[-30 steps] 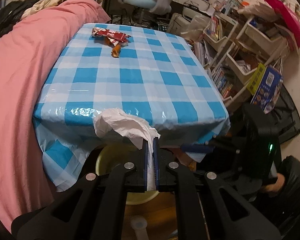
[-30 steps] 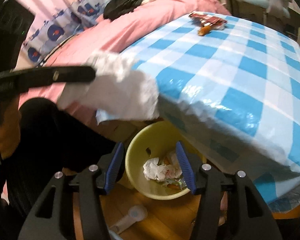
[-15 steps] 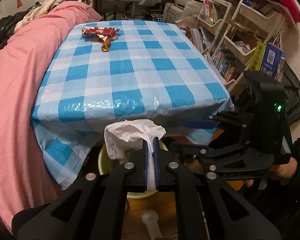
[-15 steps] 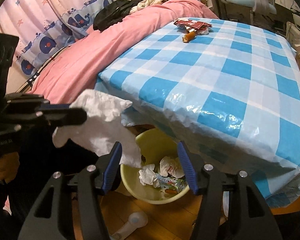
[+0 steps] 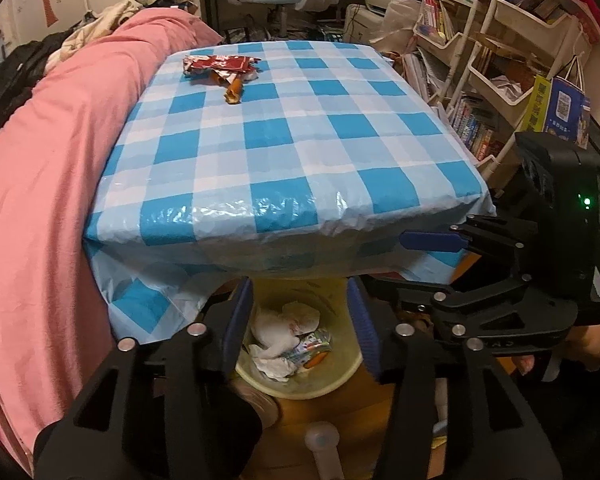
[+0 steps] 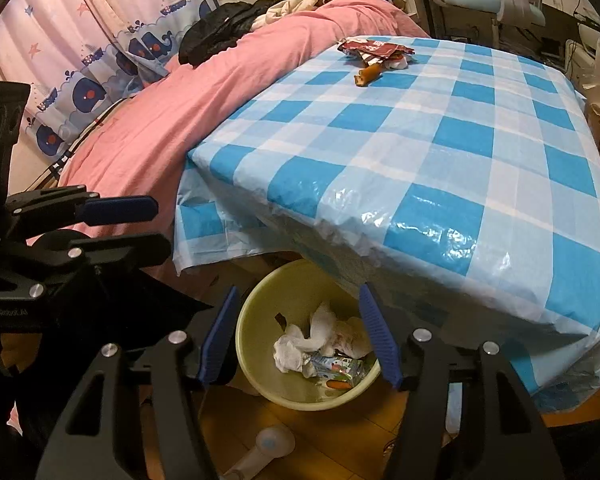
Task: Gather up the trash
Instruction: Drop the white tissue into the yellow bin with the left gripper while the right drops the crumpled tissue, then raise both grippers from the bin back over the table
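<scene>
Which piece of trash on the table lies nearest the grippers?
The small orange scrap, alone on the near side of the pile. The red wrapper and the crumpled bits beside it lie farther back toward the table's far edge.

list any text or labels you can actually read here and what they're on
"SenRobot.AI", roughly, in small pale letters on the left gripper body.
Red wrapper on the checked tablecloth: white print, too blurred to read.
Blue and yellow box by the shelves: QR code and characters, too small.
Carton in the yellow bin: unreadable.
</scene>
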Demonstrator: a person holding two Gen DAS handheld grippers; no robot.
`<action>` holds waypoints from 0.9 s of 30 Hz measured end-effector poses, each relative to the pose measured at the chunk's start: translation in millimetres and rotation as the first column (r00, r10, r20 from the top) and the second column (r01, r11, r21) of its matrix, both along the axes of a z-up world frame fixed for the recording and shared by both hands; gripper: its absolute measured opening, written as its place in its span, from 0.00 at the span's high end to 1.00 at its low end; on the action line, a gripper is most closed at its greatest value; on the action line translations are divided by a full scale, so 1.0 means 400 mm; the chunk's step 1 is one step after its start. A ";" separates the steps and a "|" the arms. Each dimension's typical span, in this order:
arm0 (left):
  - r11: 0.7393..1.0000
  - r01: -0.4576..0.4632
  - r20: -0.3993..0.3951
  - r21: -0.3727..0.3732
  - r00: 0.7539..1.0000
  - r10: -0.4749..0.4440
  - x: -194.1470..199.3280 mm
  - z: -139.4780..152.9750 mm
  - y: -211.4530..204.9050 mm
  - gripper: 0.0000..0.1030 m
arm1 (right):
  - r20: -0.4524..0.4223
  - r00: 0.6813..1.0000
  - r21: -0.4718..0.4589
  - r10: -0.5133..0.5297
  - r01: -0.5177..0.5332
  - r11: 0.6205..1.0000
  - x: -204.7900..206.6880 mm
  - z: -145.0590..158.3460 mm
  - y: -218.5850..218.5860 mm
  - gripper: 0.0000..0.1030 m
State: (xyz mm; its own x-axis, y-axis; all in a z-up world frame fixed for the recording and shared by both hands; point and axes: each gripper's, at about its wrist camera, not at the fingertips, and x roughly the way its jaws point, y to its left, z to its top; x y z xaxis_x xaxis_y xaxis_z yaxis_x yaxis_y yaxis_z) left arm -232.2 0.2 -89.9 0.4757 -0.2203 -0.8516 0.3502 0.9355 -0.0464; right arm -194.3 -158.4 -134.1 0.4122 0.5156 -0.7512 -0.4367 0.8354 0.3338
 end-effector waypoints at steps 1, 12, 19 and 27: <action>1.000 -0.003 0.004 0.002 1.000 0.003 0.001 0.001 0.001 0.52 | 0.000 1.000 0.000 0.000 0.000 1.000 0.000 0.000 0.000 0.42; 0.998 -0.061 0.057 0.023 0.997 0.059 0.008 0.013 0.017 0.38 | 0.007 1.000 -0.003 -0.010 0.010 1.000 0.003 0.001 -0.006 0.42; 0.995 -0.090 0.085 0.038 0.993 0.086 0.014 0.019 0.022 0.33 | 0.014 1.000 -0.007 -0.021 0.021 1.000 0.006 0.004 -0.009 0.41; 0.993 -0.104 0.107 0.054 0.989 0.098 0.016 0.021 0.022 0.31 | 0.022 0.999 -0.009 -0.029 0.029 1.000 0.006 0.006 -0.010 0.41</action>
